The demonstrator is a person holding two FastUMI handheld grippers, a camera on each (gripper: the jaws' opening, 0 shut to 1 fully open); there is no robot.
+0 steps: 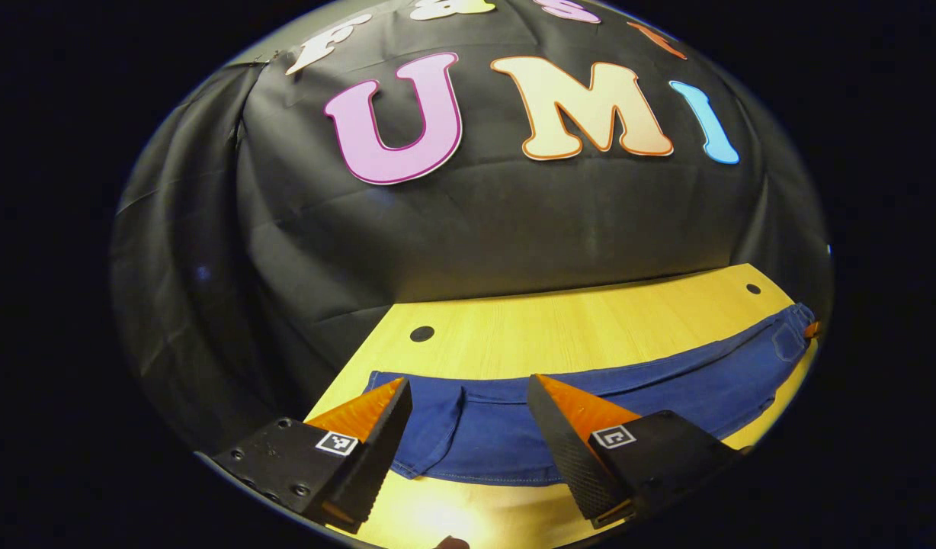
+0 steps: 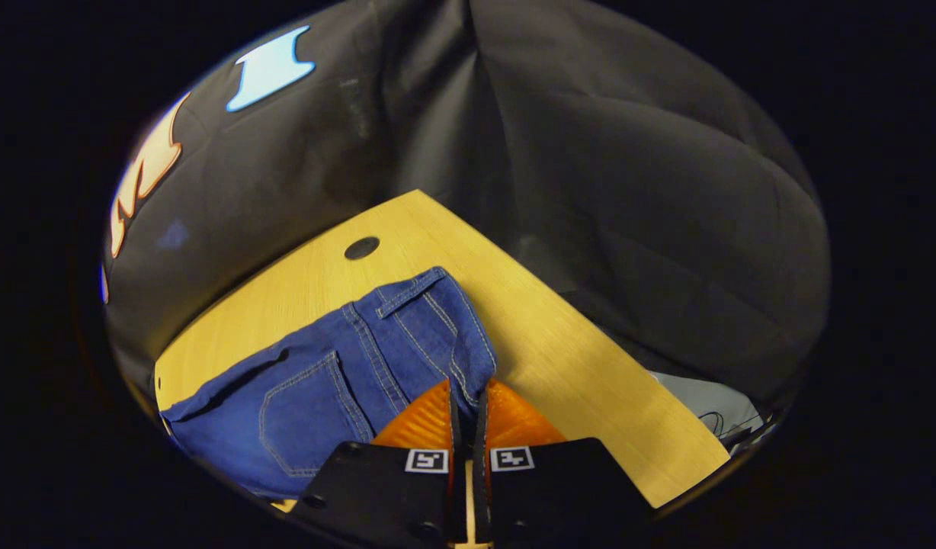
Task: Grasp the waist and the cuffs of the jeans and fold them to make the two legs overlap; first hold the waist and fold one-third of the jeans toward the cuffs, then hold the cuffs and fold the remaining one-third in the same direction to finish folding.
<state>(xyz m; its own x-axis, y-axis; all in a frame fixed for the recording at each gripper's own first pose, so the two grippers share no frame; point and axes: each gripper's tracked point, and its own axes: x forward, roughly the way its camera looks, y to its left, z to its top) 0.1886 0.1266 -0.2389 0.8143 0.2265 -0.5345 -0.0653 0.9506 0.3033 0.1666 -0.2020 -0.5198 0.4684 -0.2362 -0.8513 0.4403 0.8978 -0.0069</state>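
The blue jeans (image 1: pixel 590 396) lay flat along the near edge of the wooden table (image 1: pixel 559 320), waist to the right. The right gripper (image 2: pixel 468 408) pinched the waistband's near corner, fingers pressed together; the left gripper (image 1: pixel 468 404) hovered spread above the cuffs.

The jeans (image 2: pixel 338 381) are showing a deep blue denim with lighter contrast stitching round the pocket and waistband. Under them the table (image 1: pixel 559 324) is glowing a yellow wood grain, with small black round holes (image 2: pixel 362 248) sitting just beyond the jeans.
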